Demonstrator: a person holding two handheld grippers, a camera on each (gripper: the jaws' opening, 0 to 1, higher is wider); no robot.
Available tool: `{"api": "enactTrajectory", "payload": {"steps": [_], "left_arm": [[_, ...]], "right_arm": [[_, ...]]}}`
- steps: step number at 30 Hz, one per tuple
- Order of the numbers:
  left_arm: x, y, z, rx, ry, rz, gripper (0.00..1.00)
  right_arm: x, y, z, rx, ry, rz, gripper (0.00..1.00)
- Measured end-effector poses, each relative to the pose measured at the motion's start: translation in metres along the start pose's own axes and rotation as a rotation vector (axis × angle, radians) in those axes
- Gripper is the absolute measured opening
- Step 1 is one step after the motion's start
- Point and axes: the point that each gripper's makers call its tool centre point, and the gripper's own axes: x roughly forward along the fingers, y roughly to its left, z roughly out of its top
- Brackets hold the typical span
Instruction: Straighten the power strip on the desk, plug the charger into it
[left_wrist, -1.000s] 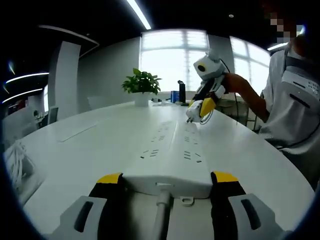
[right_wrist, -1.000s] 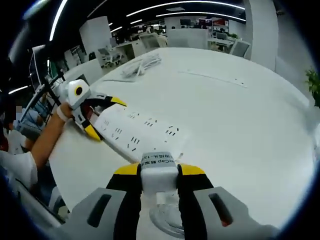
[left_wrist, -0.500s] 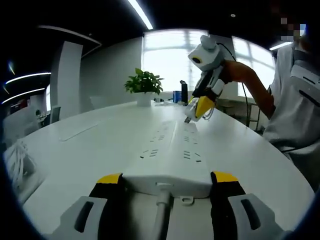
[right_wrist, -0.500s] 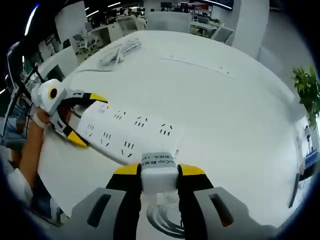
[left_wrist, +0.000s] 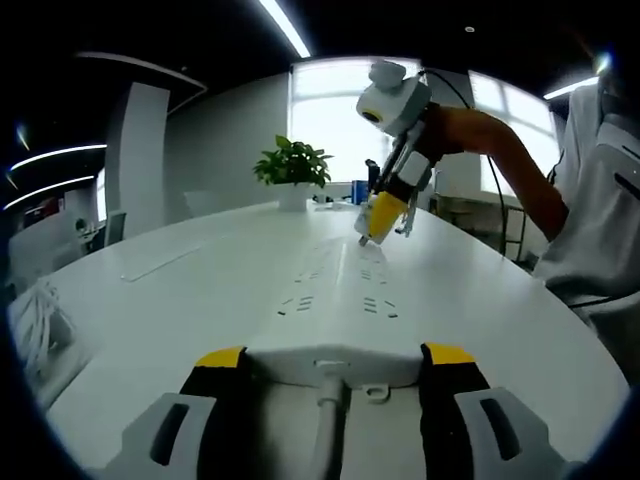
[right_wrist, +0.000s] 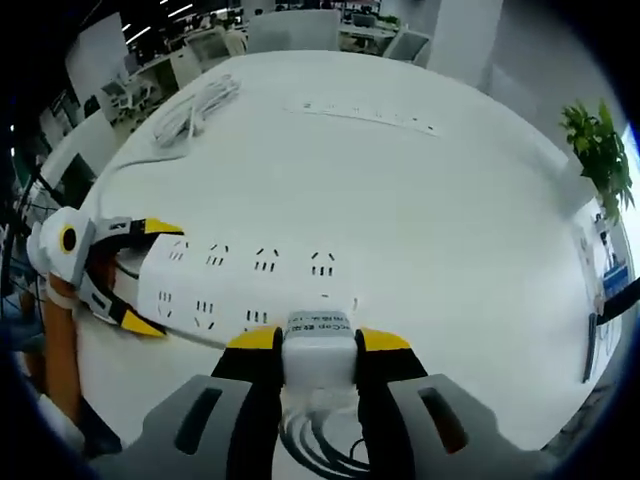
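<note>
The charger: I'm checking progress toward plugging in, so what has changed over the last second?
The right tool, shut on the charger, has risen and tipped more steeply over the strip's far end; not plugged in yet. The left tool still clamps the strip's cord end, and the strip hasn't shifted on the desk.

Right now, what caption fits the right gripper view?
Right tongs holding charger above power strip steadied by left tongs.
</note>
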Motion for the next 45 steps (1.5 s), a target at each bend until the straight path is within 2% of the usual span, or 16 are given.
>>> {"api": "enactTrajectory", "payload": {"steps": [3, 4, 6, 11, 16, 22, 25, 28, 30, 34, 36, 39, 41, 43, 44, 45], "left_arm": [[0.002, 0.0, 0.0, 0.0, 0.0, 0.001, 0.68], [0.002, 0.001, 0.0, 0.0, 0.0, 0.004, 0.68], [0.002, 0.002, 0.0, 0.0, -0.001, 0.005, 0.68], [0.002, 0.001, -0.001, -0.002, 0.0, 0.005, 0.68], [0.001, 0.001, 0.0, -0.004, -0.001, 0.008, 0.67], [0.0, 0.002, 0.001, -0.007, -0.003, 0.01, 0.67], [0.0, 0.002, 0.001, -0.007, -0.003, 0.009, 0.67], [0.0, 0.002, 0.001, -0.008, -0.002, 0.009, 0.67], [0.0, 0.002, 0.002, -0.008, -0.003, 0.009, 0.67], [0.0, 0.002, 0.002, -0.008, -0.004, 0.009, 0.67], [-0.001, 0.002, 0.002, -0.008, -0.006, 0.009, 0.67], [-0.001, 0.002, 0.002, -0.008, -0.008, 0.008, 0.67], [-0.001, 0.002, 0.003, -0.008, -0.009, 0.007, 0.67], [-0.001, 0.002, 0.002, -0.008, -0.008, 0.007, 0.67], [-0.001, 0.002, 0.003, -0.008, -0.009, 0.007, 0.67], [-0.002, 0.002, 0.003, -0.008, -0.008, 0.007, 0.67]], "right_arm": [[0.005, 0.001, 0.004, -0.003, 0.01, 0.004, 0.27], [0.01, 0.001, 0.0, -0.013, 0.038, 0.001, 0.27], [0.016, 0.008, 0.003, 0.02, 0.036, 0.029, 0.27], [0.016, 0.003, 0.007, 0.015, 0.044, 0.031, 0.27], [0.023, 0.002, 0.005, 0.042, 0.018, 0.11, 0.27], [0.026, -0.002, 0.016, 0.029, 0.016, 0.091, 0.28], [0.025, -0.002, 0.016, 0.009, -0.003, 0.136, 0.29], [0.024, -0.001, 0.017, -0.073, -0.083, 0.178, 0.3], [0.022, -0.001, 0.016, -0.07, -0.105, 0.198, 0.32], [0.006, 0.012, 0.03, -0.046, -0.218, 0.332, 0.45], [-0.013, 0.016, 0.039, -0.087, -0.314, 0.405, 0.48], [-0.045, 0.014, 0.047, -0.197, -0.477, 0.468, 0.44], [-0.068, 0.012, 0.052, -0.286, -0.646, 0.536, 0.45], [-0.079, 0.009, 0.053, -0.339, -0.767, 0.564, 0.45], [-0.083, 0.007, 0.05, -0.406, -0.825, 0.574, 0.46], [-0.082, 0.007, 0.045, -0.464, -0.846, 0.577, 0.47]]}}
